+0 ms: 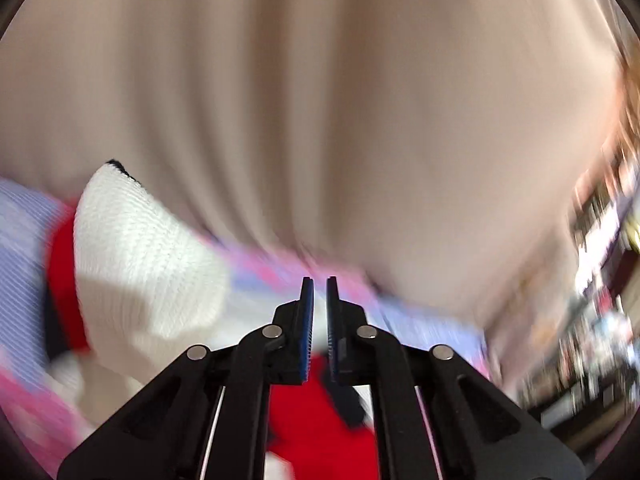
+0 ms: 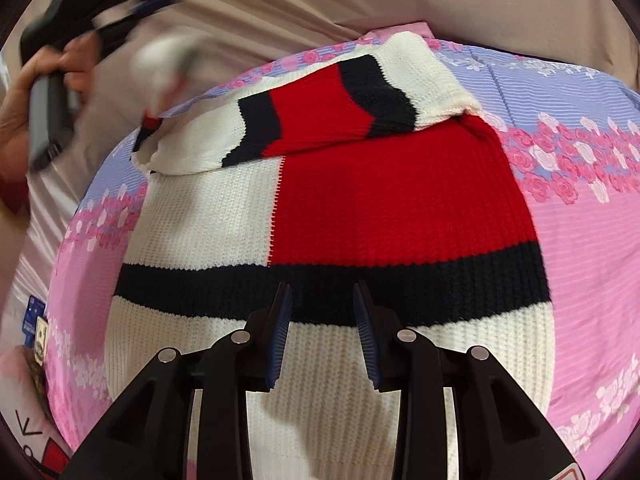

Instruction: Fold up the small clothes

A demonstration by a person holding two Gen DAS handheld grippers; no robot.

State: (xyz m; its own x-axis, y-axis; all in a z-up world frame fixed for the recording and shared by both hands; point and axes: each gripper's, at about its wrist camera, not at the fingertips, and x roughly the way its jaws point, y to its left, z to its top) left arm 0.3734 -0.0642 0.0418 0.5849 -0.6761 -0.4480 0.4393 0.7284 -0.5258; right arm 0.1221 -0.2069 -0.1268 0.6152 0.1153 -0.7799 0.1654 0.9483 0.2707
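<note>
Sweater [image 2: 332, 248]: flat on flowered bedsheet [image 2: 592, 232], one sleeve [image 2: 320, 116] folded across far end. Left gripper [image 1: 319, 292] nearly closed, empty, blurred; right gripper [image 2: 322, 304] half open, empty, over near hem. Next: grasp hem, fold.

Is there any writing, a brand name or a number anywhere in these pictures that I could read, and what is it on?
No text can be read in either view.
Small blue packet at the left edge of the right wrist view: it bears print, too small and blurred to read.
White item with black strokes and a red patch below it: marks show, but no legible word.
Knit sweater: plain colour blocks, no label showing.
Left wrist view: blurred, nothing legible.
</note>
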